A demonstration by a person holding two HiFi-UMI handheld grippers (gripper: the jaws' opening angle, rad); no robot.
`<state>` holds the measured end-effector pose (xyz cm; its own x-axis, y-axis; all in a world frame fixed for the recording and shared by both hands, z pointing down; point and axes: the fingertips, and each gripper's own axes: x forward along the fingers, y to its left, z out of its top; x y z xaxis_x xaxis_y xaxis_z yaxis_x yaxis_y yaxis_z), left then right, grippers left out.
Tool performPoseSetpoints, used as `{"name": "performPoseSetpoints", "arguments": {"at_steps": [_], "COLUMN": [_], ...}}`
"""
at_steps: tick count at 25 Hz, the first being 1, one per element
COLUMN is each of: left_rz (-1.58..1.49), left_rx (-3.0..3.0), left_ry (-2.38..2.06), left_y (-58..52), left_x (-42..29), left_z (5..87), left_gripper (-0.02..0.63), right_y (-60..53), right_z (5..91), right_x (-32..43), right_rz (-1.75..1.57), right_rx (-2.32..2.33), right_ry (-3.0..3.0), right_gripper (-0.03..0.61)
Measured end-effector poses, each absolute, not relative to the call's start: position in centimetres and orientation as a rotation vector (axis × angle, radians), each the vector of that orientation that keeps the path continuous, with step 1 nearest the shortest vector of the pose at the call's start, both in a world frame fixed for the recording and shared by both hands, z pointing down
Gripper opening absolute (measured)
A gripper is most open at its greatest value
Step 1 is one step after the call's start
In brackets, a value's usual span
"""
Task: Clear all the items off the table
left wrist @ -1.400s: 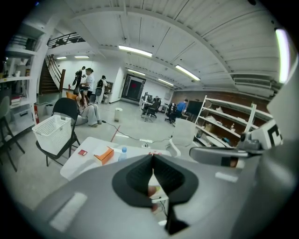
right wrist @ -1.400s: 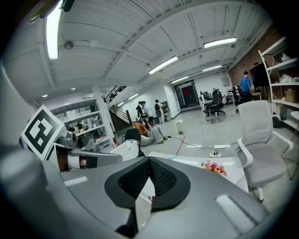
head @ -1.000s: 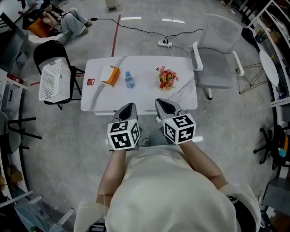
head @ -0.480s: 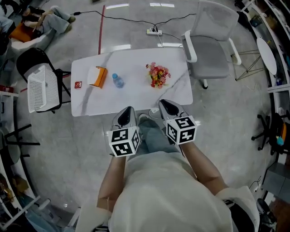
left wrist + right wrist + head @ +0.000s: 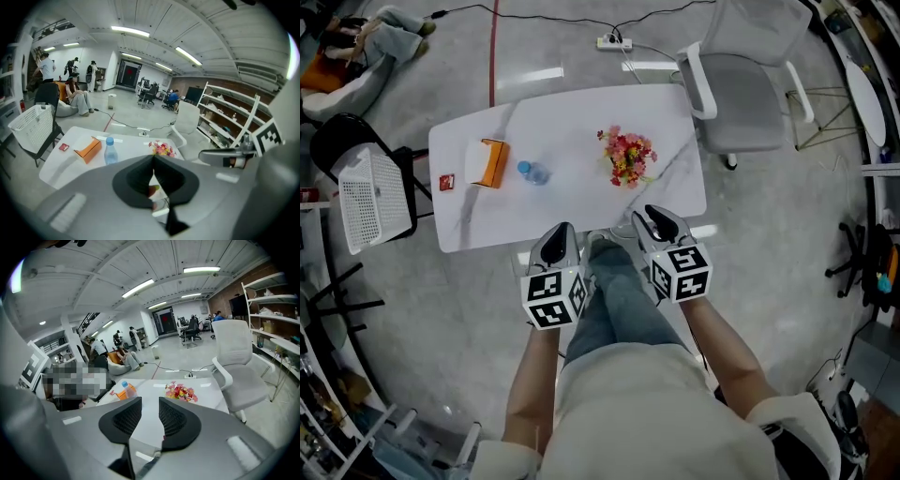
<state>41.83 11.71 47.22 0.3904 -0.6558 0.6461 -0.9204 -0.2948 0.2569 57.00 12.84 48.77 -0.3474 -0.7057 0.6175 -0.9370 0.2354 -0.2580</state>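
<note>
Left gripper: my jaws are together, the dark ribbed pads meeting at the tips, with nothing in them. Right gripper: my jaws are a narrow slot apart and have just been opening. Nothing is between the pads. Both grippers sit at the near edge of the worktop, above my jeans.

The worktop is a white, glossy rectangular slab with faint grey marble veining.

- **Water bottle:** ahead of the left jaws and slightly to their left. It is clear plastic, a cylinder with a blue cap. It stands upright with its long axis vertical and the cap up.
- **Orange box:** just left of the bottle and apart from it. It is a cardboard oblong with a pale top face. It lies flat, with its long axis running away from me, roughly along my pointing line.
- **Small red packet:** further left, near the worktop's left edge. It is flat and squarish.
- **Flower bunch:** ahead of the right jaws and a bit to their left, a loose bushy clump of red, pink and yellow. I can't tell which way the stems point.

Off the worktop, a white perforated plastic basket sits on a black chair far left of the left jaws. A white mesh office chair stands ahead and to the right of the right jaws.
</note>
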Motion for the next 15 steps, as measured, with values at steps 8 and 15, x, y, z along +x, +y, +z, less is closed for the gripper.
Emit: {"name": "performPoseSetpoints", "arguments": {"at_steps": [8, 15], "left_rz": [0.646, 0.685], "left_rx": [2.000, 2.015], "left_ry": [-1.338, -1.281], "left_y": [9.7, 8.7], "left_x": [42.1, 43.5], "left_z": [51.7, 55.1], "left_gripper": [0.009, 0.010], "right_y": [11.1, 9.2], "right_z": [54.6, 59.3], "right_x": [58.4, 59.3], "right_rz": [0.874, 0.852], "right_rx": [1.480, 1.473], "right_ry": [-2.065, -2.042], "right_gripper": [0.138, 0.210]}}
